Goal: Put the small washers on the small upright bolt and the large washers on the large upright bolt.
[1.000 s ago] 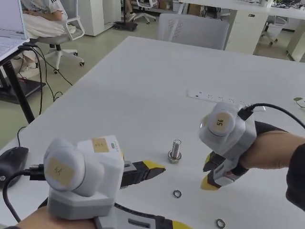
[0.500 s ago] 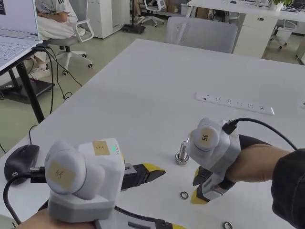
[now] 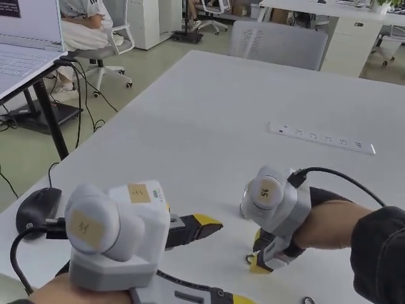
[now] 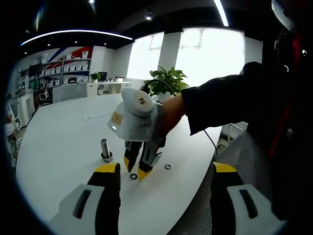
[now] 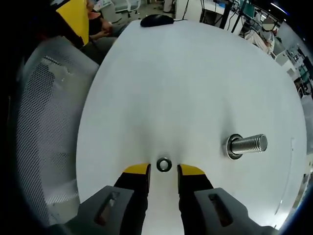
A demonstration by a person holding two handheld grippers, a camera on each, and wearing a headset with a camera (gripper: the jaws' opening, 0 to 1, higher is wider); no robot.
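A second ago the right gripper was held above the surface, to the side of the upright bolt and well apart from the nearest washer. It has since come down and moved toward the person, and its fingers now stand on both sides of this washer. The head camera has also moved a little in this time, so part of the shift in the head view is not a real move of the things. In the right gripper view the washer lies flat on the surface, just in front of the two yellow tips and in the gap between them. The fingers are a little spread, and a thin strip of surface shows on each side of the ring, so I judge that they are not yet pinching it. The left gripper has stayed low in front of the person, with its fingers spread wide and nothing between them. For the task this means, in my judgement, that the approach is finished and the pick of the first washer is next: no washer sits on the bolt yet. A second washer lies near on the surface. Whether the framed washer is small or large I cannot tell, nor which bolt this one is.
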